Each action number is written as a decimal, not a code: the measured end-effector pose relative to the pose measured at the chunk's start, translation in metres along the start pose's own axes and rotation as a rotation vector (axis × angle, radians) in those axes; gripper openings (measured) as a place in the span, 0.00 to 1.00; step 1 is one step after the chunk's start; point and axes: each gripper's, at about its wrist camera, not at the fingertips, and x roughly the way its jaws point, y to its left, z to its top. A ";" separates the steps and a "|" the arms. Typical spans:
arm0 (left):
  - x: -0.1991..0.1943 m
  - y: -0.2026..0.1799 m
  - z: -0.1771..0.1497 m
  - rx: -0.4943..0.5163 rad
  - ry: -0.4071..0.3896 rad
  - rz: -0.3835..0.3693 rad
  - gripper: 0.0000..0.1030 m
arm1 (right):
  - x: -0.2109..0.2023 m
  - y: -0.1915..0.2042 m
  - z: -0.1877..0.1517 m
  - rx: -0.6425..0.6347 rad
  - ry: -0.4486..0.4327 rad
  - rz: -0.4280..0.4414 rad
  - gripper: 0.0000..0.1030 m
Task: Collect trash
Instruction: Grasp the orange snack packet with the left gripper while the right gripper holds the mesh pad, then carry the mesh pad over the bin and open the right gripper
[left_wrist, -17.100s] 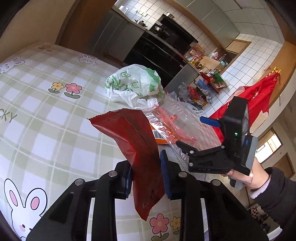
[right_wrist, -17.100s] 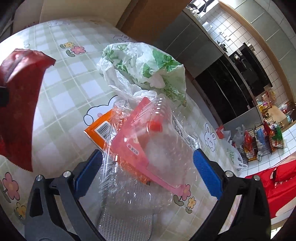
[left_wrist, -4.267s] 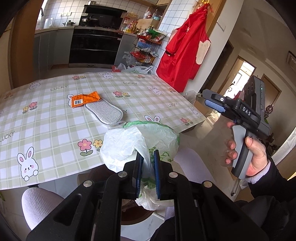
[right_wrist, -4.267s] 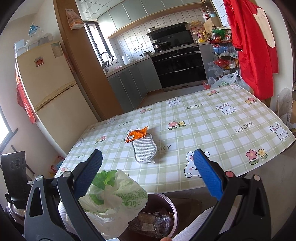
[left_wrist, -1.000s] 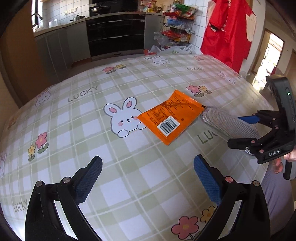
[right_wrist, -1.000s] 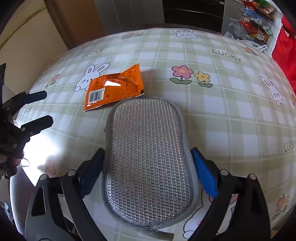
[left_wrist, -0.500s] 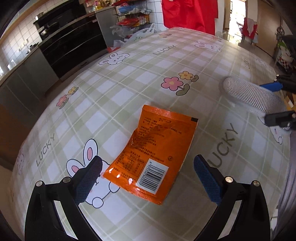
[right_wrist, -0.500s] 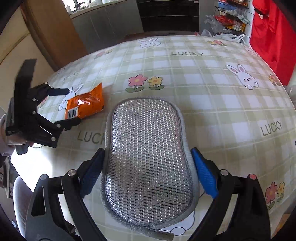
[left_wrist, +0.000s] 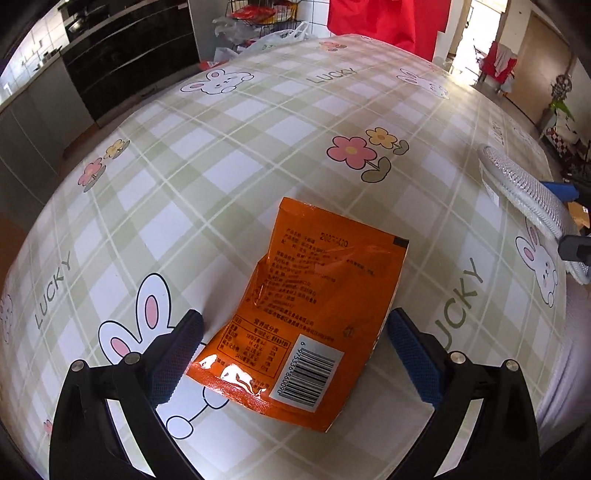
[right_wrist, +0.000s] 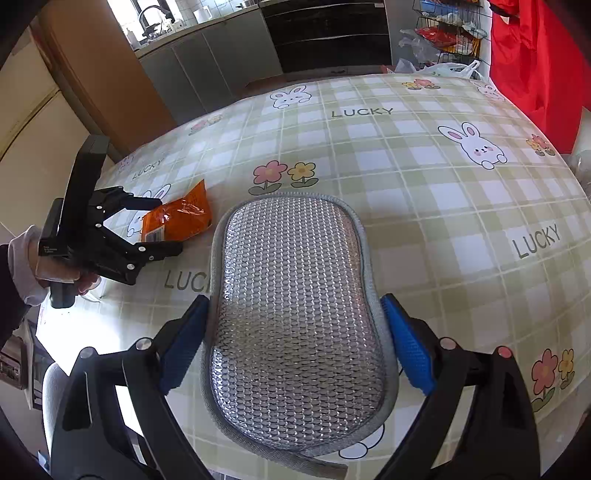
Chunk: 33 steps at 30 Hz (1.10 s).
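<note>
- Left tool (left_wrist: 291, 343), black arms with blue textured pads, spread wide and low over the desk (left_wrist: 229, 147); nothing gripped, one pad on each side of the near end of the orange wrapper (left_wrist: 310, 314).
- Orange wrapper flat on the desk, barcode end nearest the left tool, printed back up, a crease along its left part, shiny at the near edge.
- Also seen from the right wrist view: left tool (right_wrist: 168, 227) held in a hand (right_wrist: 59, 273) at the desk's left edge, tips framing the wrapper (right_wrist: 177, 218).
- Desk covered by a green-and-white check cloth printed with white rabbits, pink and yellow flowers and the word LUCKY; sunlit glare at its near left edge.
- Silver mesh pad (right_wrist: 295, 317), oval with a grey border, flat on the cloth just right of the wrapper, apart from it.
- Right tool (right_wrist: 295, 343) spread wide, blue pads close against both long sides of the mesh pad; contact hard to judge, no squeeze visible.
- Beyond the desk: brown wooden partition (right_wrist: 103, 70) at left, grey kitchen cabinets (right_wrist: 210, 62) with sink tap, black oven front (right_wrist: 328, 37), wire rack (right_wrist: 447, 29) with packets and plastic bags, red cloth (right_wrist: 535, 48) hanging at far right.
</note>
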 end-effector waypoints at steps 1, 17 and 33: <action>0.000 0.000 0.000 -0.003 0.001 0.000 0.94 | -0.001 0.001 0.000 -0.001 -0.001 0.001 0.88; -0.048 -0.011 -0.032 -0.064 -0.071 0.044 0.29 | -0.025 0.022 -0.005 -0.024 -0.045 0.023 0.88; -0.189 -0.037 -0.115 -0.355 -0.363 0.017 0.28 | -0.096 0.079 -0.027 -0.112 -0.128 0.099 0.88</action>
